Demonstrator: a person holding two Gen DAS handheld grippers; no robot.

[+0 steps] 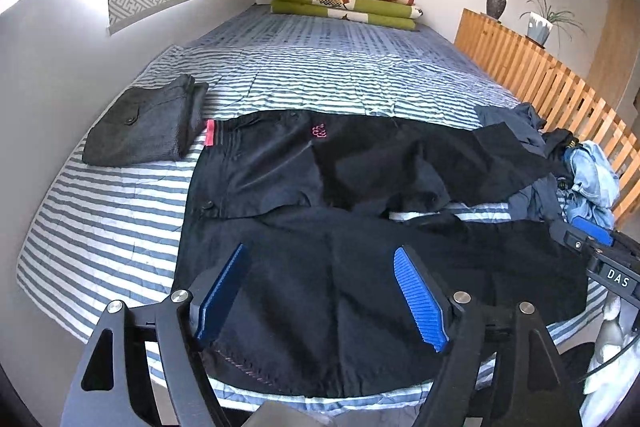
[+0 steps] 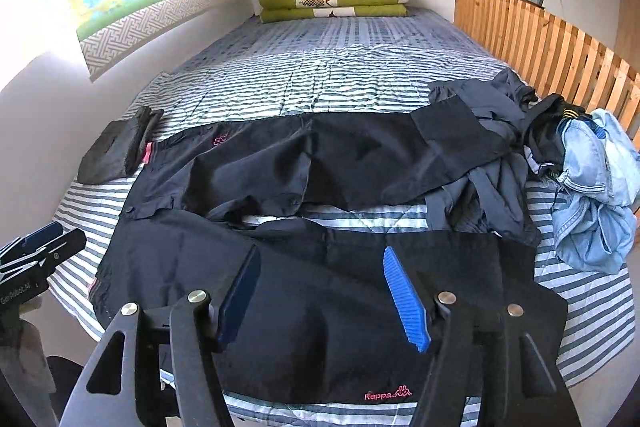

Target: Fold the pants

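Striped bedding (image 1: 120,211) fills both views, with a map on the wall at the upper left and a wooden slatted rail (image 1: 540,83) along the right edge. At the left of the frame a grey folded garment (image 1: 144,127) lies on the bed, just touching the waistband end of the black pants (image 1: 320,167), which are spread flat across the middle — waist toward the left, legs running to the right, one leg nearer the cameras and one farther, with a strip of bedding showing between them. At the far right a heap of unfolded clothes (image 2: 592,195) rests on the leg ends. The left gripper (image 1: 320,291) hangs over the near leg with its blue pads wide apart and holds nothing; the right gripper (image 2: 322,291) is equally wide open and empty above the same leg. My judgement: the first fold is not yet begun. To do it well, each tong should pinch the near edge only, then both lift together and lay that leg evenly over the far one.
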